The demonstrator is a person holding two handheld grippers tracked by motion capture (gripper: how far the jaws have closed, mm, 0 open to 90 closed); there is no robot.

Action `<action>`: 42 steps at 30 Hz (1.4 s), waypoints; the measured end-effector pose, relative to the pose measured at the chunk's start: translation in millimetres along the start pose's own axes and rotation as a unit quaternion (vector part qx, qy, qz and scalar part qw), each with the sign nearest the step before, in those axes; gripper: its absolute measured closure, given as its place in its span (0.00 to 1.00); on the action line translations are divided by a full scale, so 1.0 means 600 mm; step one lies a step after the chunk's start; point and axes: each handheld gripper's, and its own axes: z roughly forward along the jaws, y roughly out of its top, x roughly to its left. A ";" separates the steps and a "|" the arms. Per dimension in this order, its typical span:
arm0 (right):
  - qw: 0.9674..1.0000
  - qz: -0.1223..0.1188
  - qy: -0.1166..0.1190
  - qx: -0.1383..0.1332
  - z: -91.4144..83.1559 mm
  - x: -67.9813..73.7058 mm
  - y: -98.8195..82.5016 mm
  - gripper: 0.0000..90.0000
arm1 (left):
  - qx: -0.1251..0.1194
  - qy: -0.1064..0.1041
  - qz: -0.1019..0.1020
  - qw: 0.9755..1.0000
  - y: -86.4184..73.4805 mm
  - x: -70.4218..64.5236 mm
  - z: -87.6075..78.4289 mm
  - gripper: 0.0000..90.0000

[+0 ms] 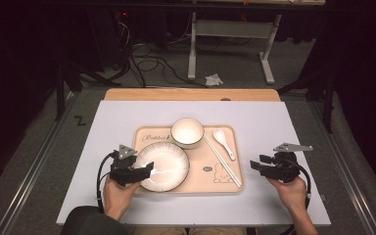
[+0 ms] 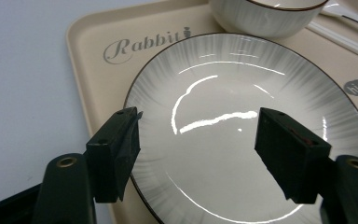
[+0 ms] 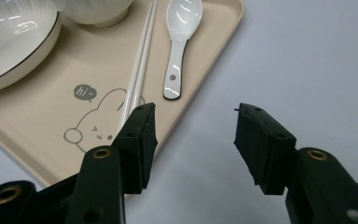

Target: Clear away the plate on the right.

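Observation:
A beige tray [image 1: 200, 159] with a rabbit print lies on the white mat. On it sit a white plate [image 1: 164, 166] with a dark rim, a white bowl [image 1: 187, 132] behind it, a white spoon [image 1: 223, 142] and a pair of white chopsticks [image 1: 223, 161]. My left gripper [image 1: 149, 169] hovers at the plate's left rim. In the left gripper view its jaws [image 2: 198, 123] stand wide apart above the plate [image 2: 223, 93], with nothing between the pads. My right gripper [image 1: 253, 165] is open just right of the tray, over the mat, and its jaws [image 3: 193, 119] are empty.
The white mat [image 1: 254, 117] covers a wooden table whose far edge [image 1: 191, 94] shows at the back. Beyond it are floor cables [image 1: 152, 63] and a grey metal stand [image 1: 230, 29]. Bare mat lies left and right of the tray.

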 end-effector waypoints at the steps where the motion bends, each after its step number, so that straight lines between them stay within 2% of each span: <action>1: 1.000 -0.003 0.001 0.000 -0.001 0.002 -0.002 0.55 | 0.000 -0.004 0.003 1.000 -0.001 -0.003 -0.003 0.35; 5: 1.000 -0.007 0.007 -0.005 -0.007 0.012 -0.007 0.55 | -0.001 -0.017 0.016 1.000 -0.009 -0.014 -0.013 0.36; 13: 1.000 -0.013 0.016 -0.006 -0.008 0.028 -0.017 0.55 | -0.014 -0.028 0.021 0.999 -0.026 -0.024 -0.024 0.36; 19: 1.000 -0.019 0.021 -0.004 -0.005 0.035 -0.022 0.55 | -0.013 -0.033 0.025 0.999 -0.035 -0.031 -0.025 0.35; 24: 0.999 -0.031 0.017 0.007 0.003 0.038 -0.027 0.55 | -0.012 -0.032 0.048 0.998 -0.041 -0.049 -0.024 0.36; 29: 0.999 -0.033 0.012 0.014 0.010 0.039 -0.031 0.55 | -0.011 -0.040 0.056 0.998 -0.046 -0.056 -0.021 0.36; 34: 0.999 -0.050 -0.010 0.009 0.017 0.041 -0.035 0.56 | -0.006 -0.039 0.060 0.997 -0.053 -0.058 -0.014 0.37; 36: 0.999 -0.051 -0.010 0.007 0.017 0.041 -0.034 0.56 | -0.006 -0.040 0.057 0.998 -0.054 -0.057 -0.012 0.37; 42: 0.998 -0.049 -0.007 0.025 0.029 0.040 -0.037 0.55 | 0.000 -0.046 0.050 0.998 -0.057 -0.055 -0.004 0.37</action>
